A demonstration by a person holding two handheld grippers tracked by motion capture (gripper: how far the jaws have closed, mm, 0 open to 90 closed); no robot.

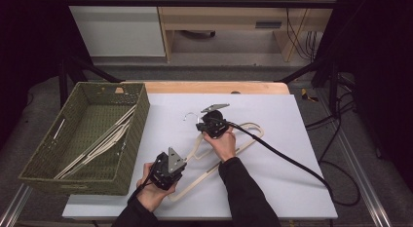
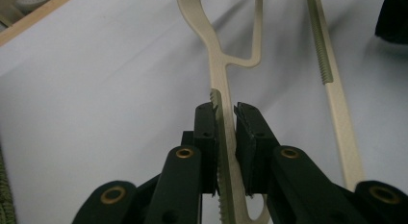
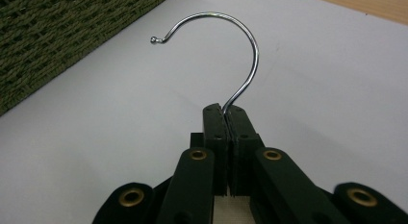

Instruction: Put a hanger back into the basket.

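My right tool [image 3: 226, 113] clamped tight on hanger [image 2: 219, 65] at hook base, hook [image 3: 226, 36] curving ahead. My left tool [image 2: 226, 123] slightly open, hanger arm btwn jaws. Basket [image 1: 139, 120] off left, on tabletop [image 1: 292, 139].

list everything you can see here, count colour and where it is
cream plastic clothes hanger with a metal hook: one, cream, flat on the white sheet at mid table, held at both ends
chrome hook: one, silver, at the hanger's top, pointing toward the basket
olive woven basket: one, green, left side of the table
cream hangers in the basket: several, exact count unclear, lying aslant
white sheet: one, covering most of the wooden tabletop
left tongs: black, around the hanger's arm, a gap showing on one side
right tongs: black, shut on the hook's base
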